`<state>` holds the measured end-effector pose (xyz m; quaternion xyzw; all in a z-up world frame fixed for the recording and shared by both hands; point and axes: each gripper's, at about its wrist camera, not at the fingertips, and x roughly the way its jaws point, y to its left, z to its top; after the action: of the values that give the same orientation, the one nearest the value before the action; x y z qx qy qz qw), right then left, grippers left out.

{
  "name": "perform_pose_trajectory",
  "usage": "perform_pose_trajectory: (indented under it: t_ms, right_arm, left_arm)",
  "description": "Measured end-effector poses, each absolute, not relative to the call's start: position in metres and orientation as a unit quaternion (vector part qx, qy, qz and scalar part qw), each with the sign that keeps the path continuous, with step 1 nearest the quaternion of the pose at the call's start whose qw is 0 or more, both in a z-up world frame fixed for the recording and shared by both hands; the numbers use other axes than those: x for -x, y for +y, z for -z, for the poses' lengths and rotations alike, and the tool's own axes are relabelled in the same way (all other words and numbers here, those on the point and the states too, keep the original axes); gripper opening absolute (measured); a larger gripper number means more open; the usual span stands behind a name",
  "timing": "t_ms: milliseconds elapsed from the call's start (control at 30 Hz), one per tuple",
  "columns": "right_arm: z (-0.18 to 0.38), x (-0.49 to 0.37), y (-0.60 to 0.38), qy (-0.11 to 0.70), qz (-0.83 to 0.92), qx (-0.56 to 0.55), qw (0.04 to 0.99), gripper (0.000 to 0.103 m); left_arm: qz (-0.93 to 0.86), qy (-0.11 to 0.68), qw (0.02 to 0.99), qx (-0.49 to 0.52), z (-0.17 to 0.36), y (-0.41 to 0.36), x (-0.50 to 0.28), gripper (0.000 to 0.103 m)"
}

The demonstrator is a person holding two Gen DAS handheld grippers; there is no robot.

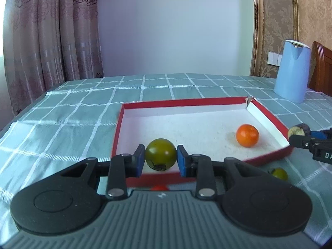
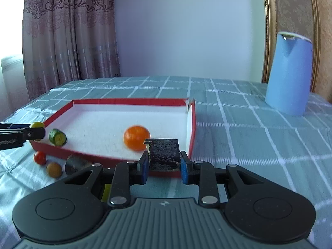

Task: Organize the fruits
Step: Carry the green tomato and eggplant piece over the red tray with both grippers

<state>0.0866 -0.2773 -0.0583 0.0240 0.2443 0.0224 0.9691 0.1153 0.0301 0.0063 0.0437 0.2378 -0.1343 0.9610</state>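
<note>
Both views sit low and close behind their own fingers, tilted slightly down across the checked tablecloth (image 1: pixel 62 108) toward the curtain (image 1: pixel 51 31) and pale wall. The left wrist camera faces the red tray's (image 1: pixel 182 102) near-left corner — the right wrist one its near-right corner. They share the tray, the orange fruit (image 1: pixel 247 135) inside, and the blue jug (image 2: pixel 289 72) — and each catches the other gripper at its edge.

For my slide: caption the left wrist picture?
Left gripper holds a green tomato over the red tray.
</note>
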Motion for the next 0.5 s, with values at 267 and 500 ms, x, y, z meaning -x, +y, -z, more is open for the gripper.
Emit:
perform_pose_trajectory:
  t_ms: [267,500]
  right_arm:
    - [0.060,-0.119,-0.274,0.269,-0.023,-0.033,0.962,0.029]
    - [0.060,-0.139,-0.268,0.288,-0.024,-0.031,0.957,0.029]
  left_arm:
    - [0.119,0.253,0.959,-0.037,-0.003,0.009,-0.156,0.029]
    - [0.100,0.282,0.953,-0.040,0.010,-0.003,-0.187,0.030]
